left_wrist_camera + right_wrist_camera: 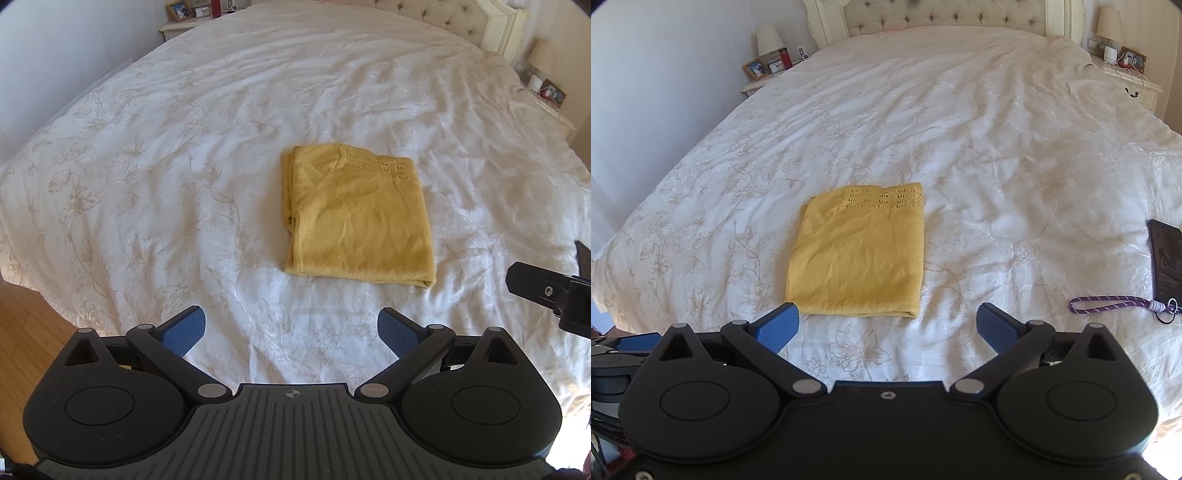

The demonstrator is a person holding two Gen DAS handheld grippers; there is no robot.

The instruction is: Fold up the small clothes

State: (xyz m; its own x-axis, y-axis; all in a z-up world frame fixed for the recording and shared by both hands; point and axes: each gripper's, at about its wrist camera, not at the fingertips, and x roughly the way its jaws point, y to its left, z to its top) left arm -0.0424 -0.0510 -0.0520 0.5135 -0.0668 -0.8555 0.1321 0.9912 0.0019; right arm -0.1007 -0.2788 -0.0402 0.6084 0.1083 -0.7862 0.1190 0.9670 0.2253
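both pairs of jaws stand spread wide with nothing between them. the left gripper (291,332) hangs over the near part of the bed, its blue pads (184,330) clear of the cloth, and the folded yellow garment (356,218) lies ahead of it and a little to its right, well apart from the fingertips. the right gripper (886,328) sits closer: the garment (858,254) lies just ahead and to its left, the near hem close to the left blue pad (777,326), though whether they touch cannot be told.

taking the garment as the mark, it rests on a white bedspread (997,155) with a pale floral pattern, creased all over. to its right, near the bed's edge, lies a dark phone (1167,258) with a purple cord strap (1108,304). far beyond it stands a tufted headboard (945,16), flanked by nightstands with lamps (767,38) and framed photos (755,69). to its left and nearer, a wooden floor (22,332) shows past the bed's corner.

the garment is folded into a neat rectangle, soft knit, with an openwork band (884,199) along its far edge and layered folds showing on its left side.
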